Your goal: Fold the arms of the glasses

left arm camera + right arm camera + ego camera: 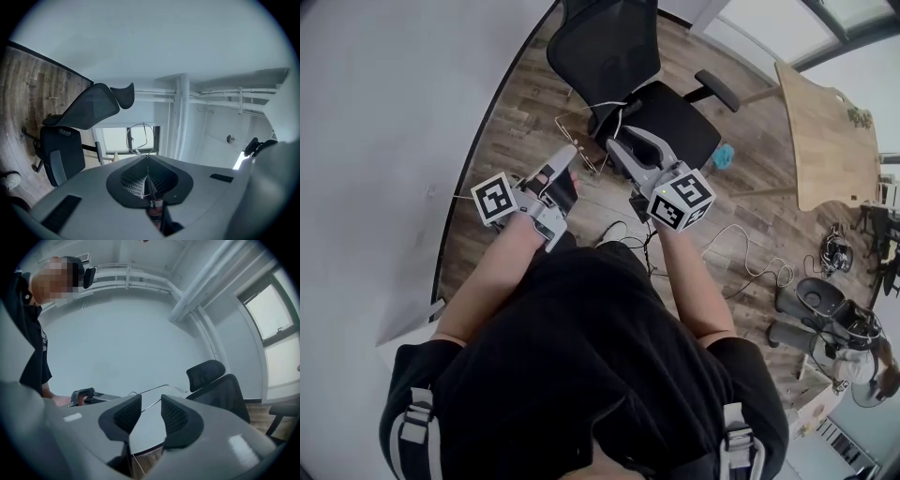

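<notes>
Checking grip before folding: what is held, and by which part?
The left gripper clamps the glasses by their front frame; the right gripper is open, holding nothing.

My left gripper and right gripper — grey, black-and-white square-marked cubes; glasses silver wire, chair black, floor brown.

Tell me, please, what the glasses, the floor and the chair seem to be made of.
The glasses look like thin metal wire, pale and a little shiny: the rim is only a fine line. The floor seems wood or wood-look planks, brown and matte, with grain and seams. The chair has a black mesh back, slightly see-through, probably on a plastic frame.
</notes>
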